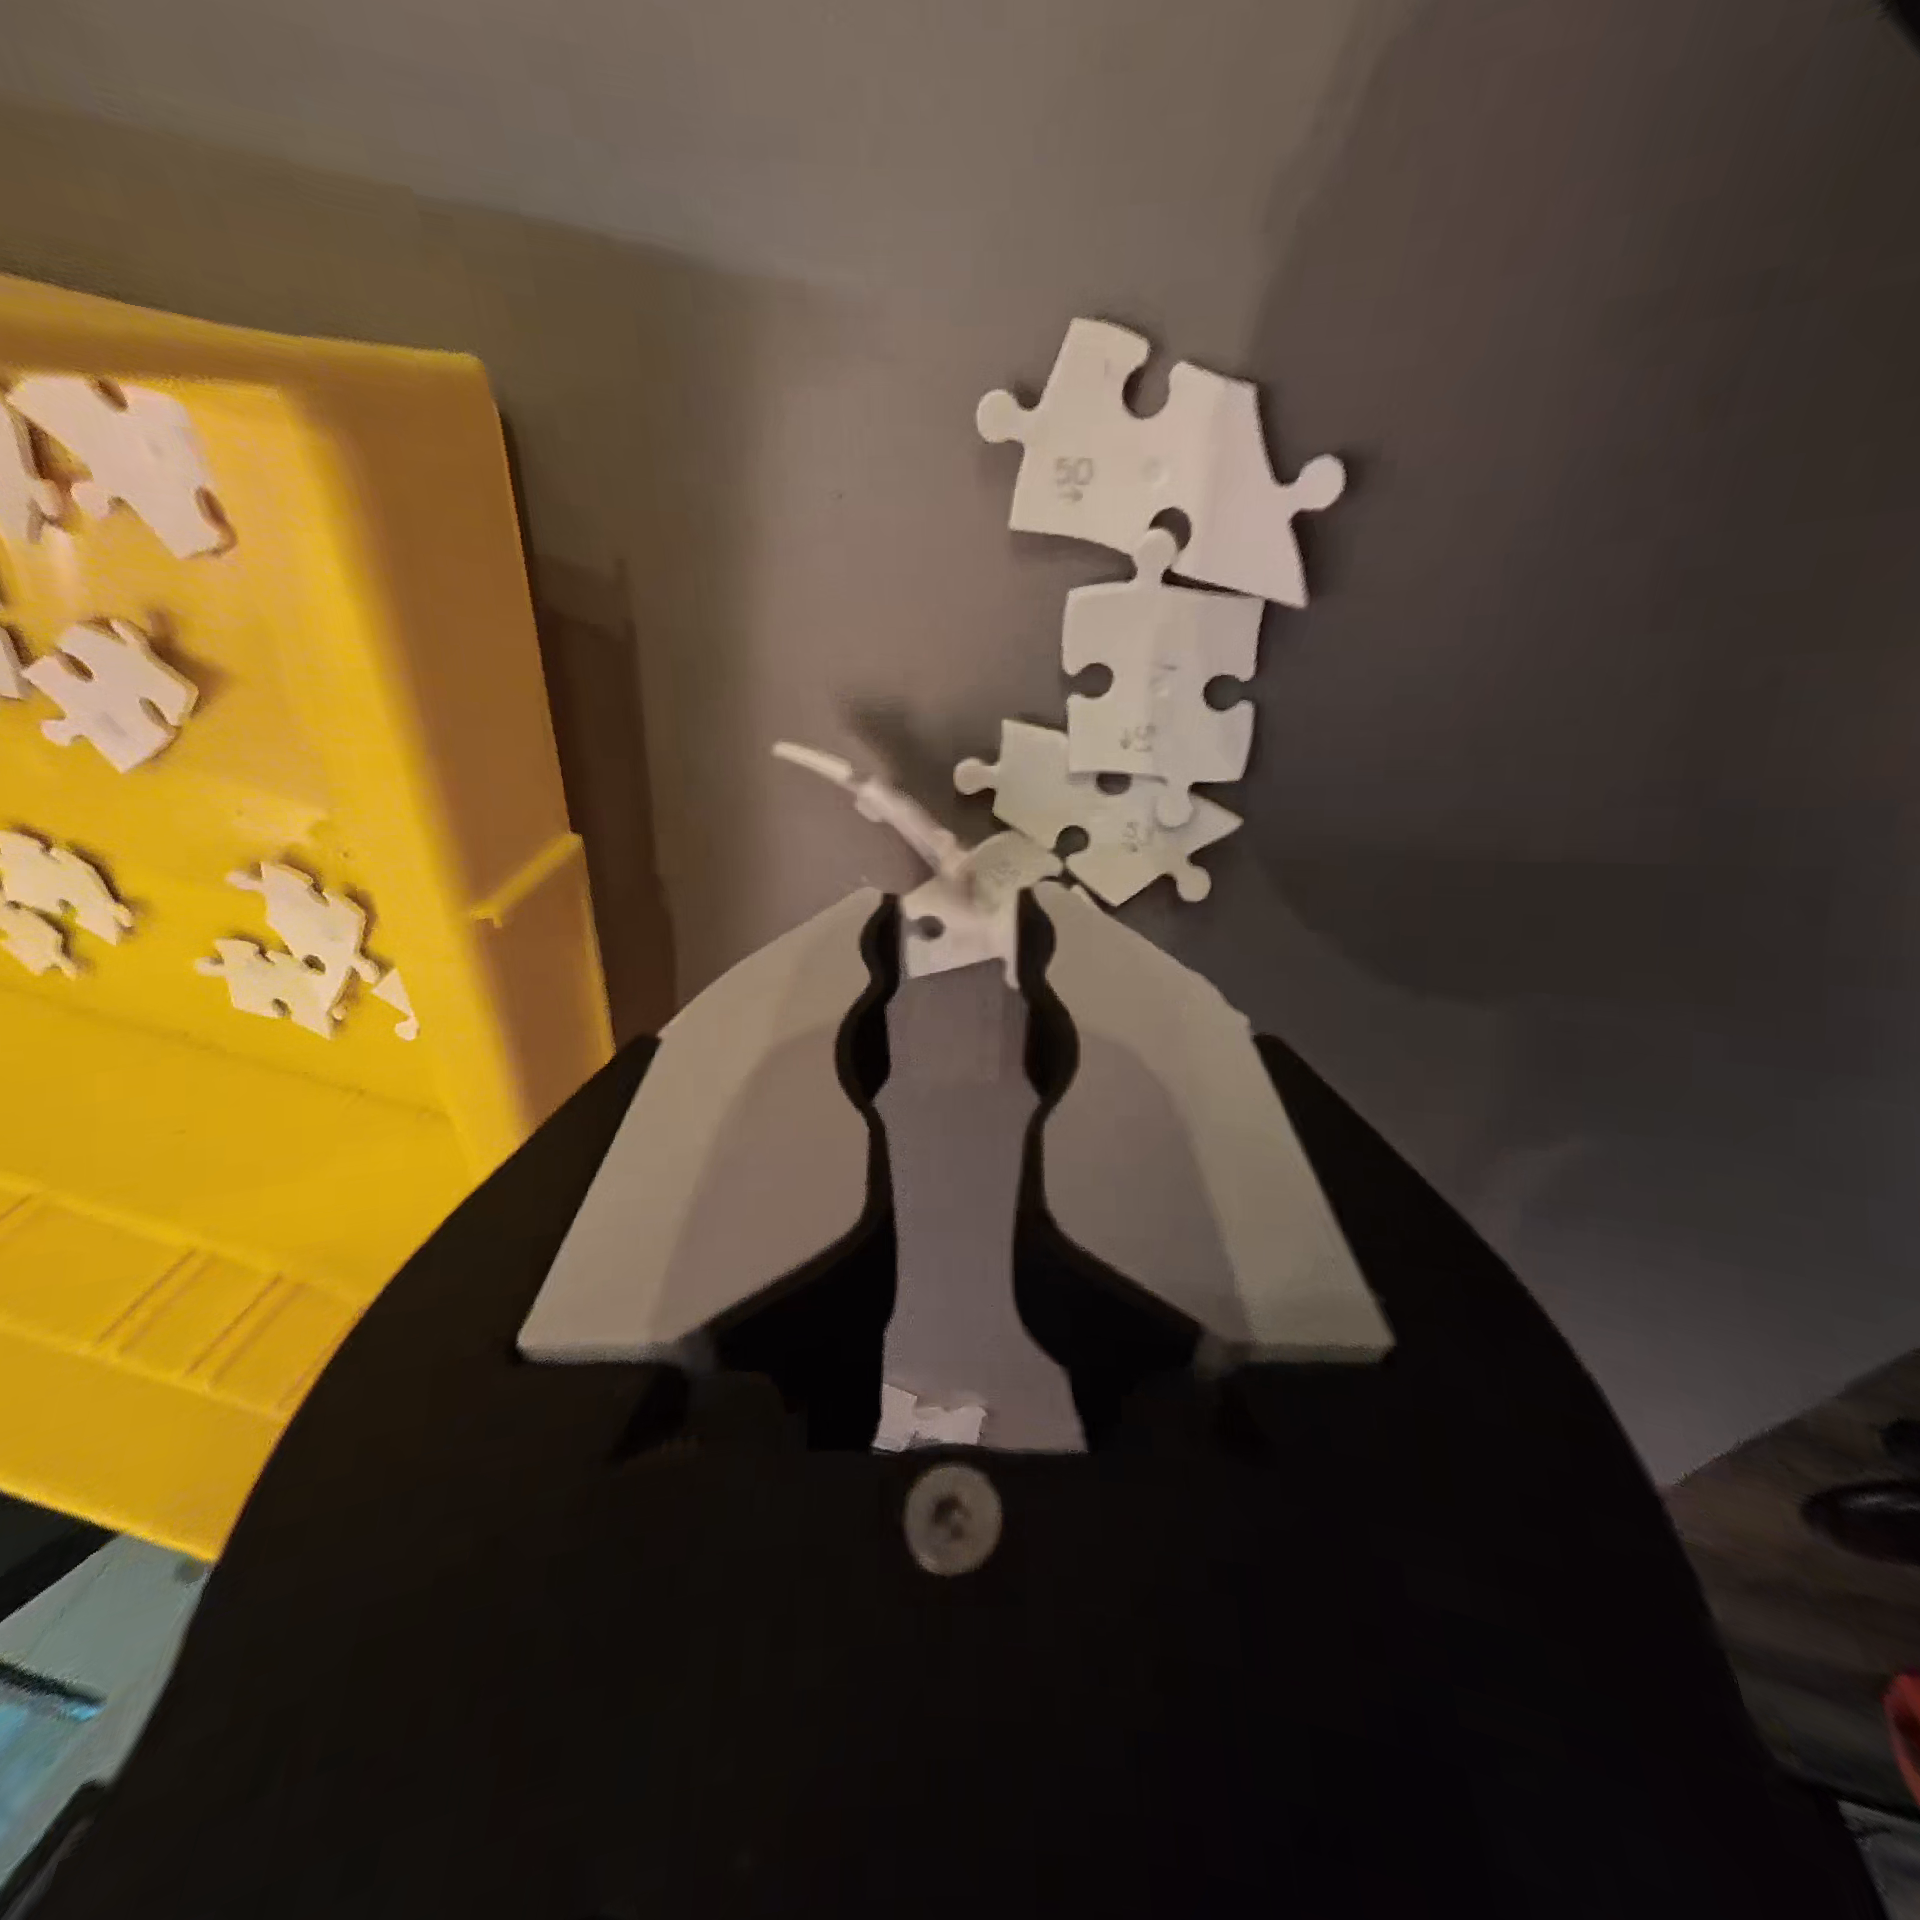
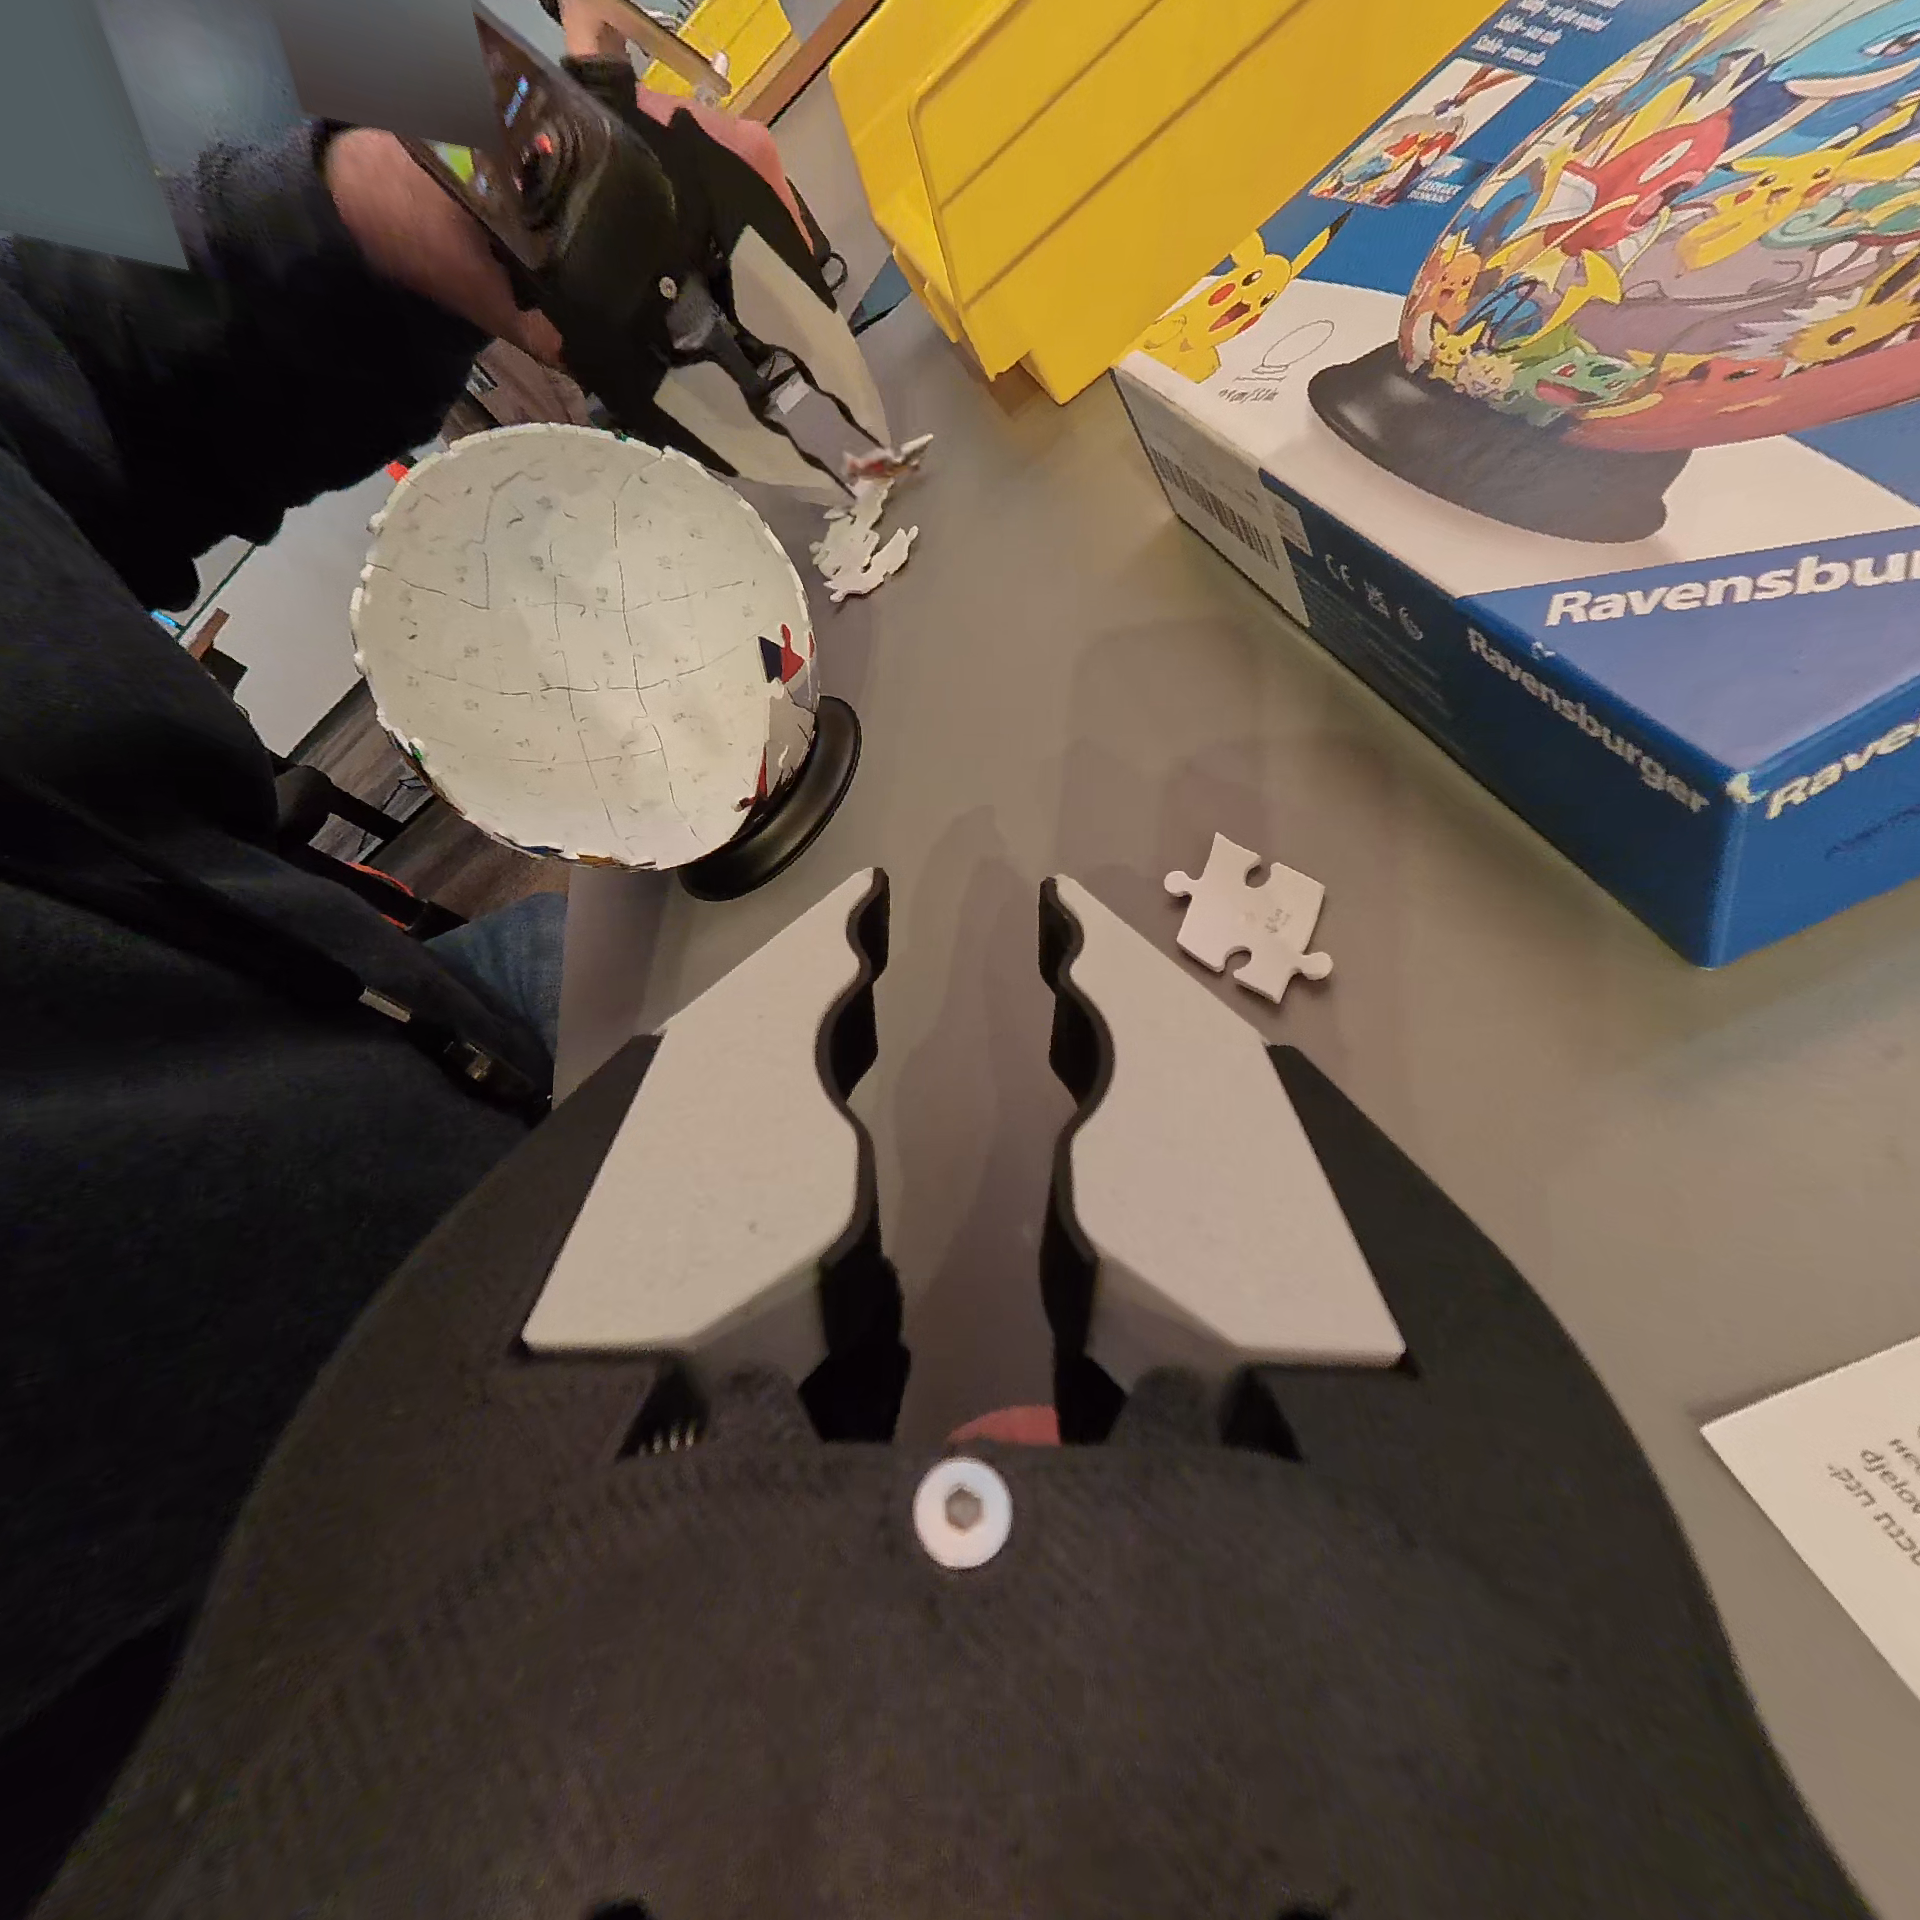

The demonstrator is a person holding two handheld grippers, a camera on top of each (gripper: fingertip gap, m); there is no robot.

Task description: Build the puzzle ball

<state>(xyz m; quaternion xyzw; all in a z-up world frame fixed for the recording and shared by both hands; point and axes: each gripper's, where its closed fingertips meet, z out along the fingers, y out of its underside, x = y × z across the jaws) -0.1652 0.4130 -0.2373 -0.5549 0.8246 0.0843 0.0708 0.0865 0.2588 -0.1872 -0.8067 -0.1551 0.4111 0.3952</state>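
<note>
My left gripper (image 1: 961, 914) is shut on the near end of a chain of joined white puzzle pieces (image 1: 1153, 665), backs up; the rest of the chain trails over the grey table. The right wrist view shows this gripper (image 2: 883, 462) and the chain (image 2: 862, 540) beyond the ball. The half-built puzzle ball (image 2: 571, 644) sits tilted on a black stand (image 2: 800, 810), its white inside facing me. My right gripper (image 2: 964, 894) is open and empty above the table. A single white piece (image 2: 1252, 920) lies just right of its fingertips.
A yellow tray (image 1: 416, 1039) with several loose pieces (image 1: 114, 691) stands left of the chain. Stacked yellow trays (image 2: 1091, 187) and the blue puzzle box (image 2: 1558, 623) stand at the back right. A white sheet (image 2: 1849, 1496) lies near right. The person's dark-clothed body (image 2: 156, 935) fills the left. The grippers' ends are close to 30 centimeters from one another.
</note>
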